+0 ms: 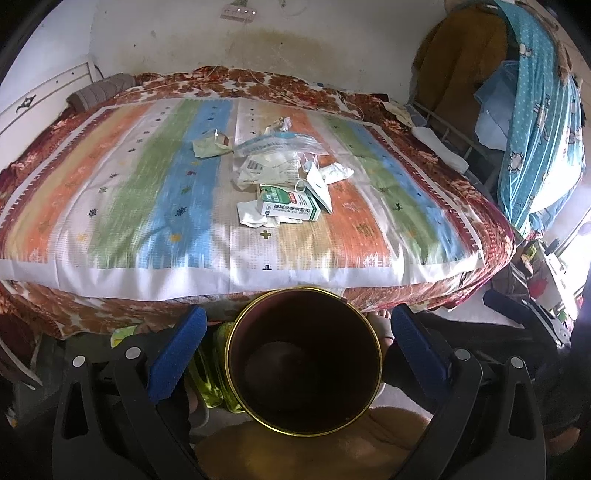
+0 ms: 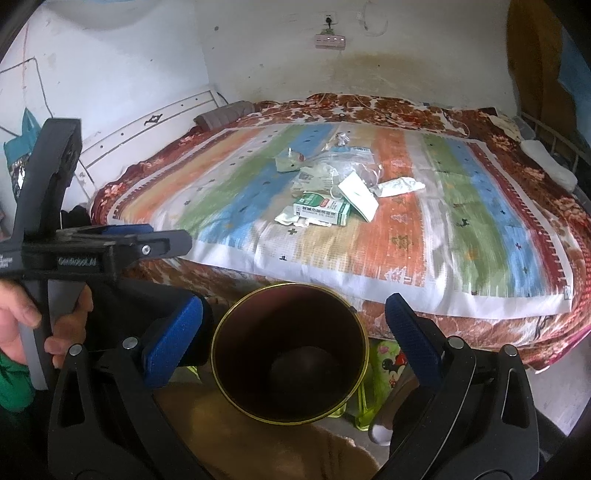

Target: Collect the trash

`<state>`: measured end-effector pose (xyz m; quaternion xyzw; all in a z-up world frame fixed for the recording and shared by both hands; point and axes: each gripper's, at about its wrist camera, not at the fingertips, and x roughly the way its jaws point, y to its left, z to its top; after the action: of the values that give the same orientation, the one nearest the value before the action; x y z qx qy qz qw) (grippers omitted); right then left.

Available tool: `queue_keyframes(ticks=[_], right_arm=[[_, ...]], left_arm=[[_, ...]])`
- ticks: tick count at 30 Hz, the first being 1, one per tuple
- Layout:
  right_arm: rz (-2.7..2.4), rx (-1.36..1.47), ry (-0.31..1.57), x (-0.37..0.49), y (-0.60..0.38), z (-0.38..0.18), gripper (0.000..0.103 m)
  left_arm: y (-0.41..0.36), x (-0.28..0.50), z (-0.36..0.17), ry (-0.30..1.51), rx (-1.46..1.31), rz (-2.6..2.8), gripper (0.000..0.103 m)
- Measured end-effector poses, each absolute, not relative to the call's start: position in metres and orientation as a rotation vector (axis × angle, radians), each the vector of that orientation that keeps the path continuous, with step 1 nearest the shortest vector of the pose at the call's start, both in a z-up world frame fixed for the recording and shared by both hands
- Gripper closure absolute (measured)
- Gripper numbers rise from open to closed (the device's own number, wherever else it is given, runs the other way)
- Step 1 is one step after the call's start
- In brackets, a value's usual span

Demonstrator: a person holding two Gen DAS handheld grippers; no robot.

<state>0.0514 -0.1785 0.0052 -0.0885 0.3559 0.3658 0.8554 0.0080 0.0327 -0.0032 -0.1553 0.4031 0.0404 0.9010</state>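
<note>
Your left tongs (image 1: 295,354): spread wide, holding nothing. Your right tongs (image 2: 293,338): likewise spread, holding nothing. Bin (image 1: 303,360): lower centre of frame, between the fingers, below the bed (image 1: 110,206). Trash pile (image 1: 284,181): mid-bed, upper centre, includes a green-and-white box (image 1: 290,206).

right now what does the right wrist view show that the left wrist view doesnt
Only the right wrist view shows the left hand-held gripper from the side, the hand holding it, a wall socket and a teal bag hanging on the wall. Only the left wrist view shows the blue dotted cloth hanging beside the bed. Both show the striped bedcover, the trash pile with the green and white box, the dark gold-rimmed bin below, and the pink power strip.
</note>
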Motion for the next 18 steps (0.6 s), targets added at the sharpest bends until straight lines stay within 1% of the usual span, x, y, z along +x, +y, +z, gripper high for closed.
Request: queue_keyframes(ticks=[6,10,18], right_arm=[[0.777,-0.214,0.747,0.066,-0.171,0.009,0.009],[0.776,-0.276,0.727,0.076,-0.164,0.015,0.009],[0.774,-0.304,0.716,0.108,-0.147,0.028,0.009]], left_arm=[[0.043,0.028,-0.003,0.854,-0.357,0.090,0.006],[0.042,0.055,0.003,0.856,-0.293,0.133,0.006],[0.077,0.093,0.003,0.875,-0.405,0.164,0.006]])
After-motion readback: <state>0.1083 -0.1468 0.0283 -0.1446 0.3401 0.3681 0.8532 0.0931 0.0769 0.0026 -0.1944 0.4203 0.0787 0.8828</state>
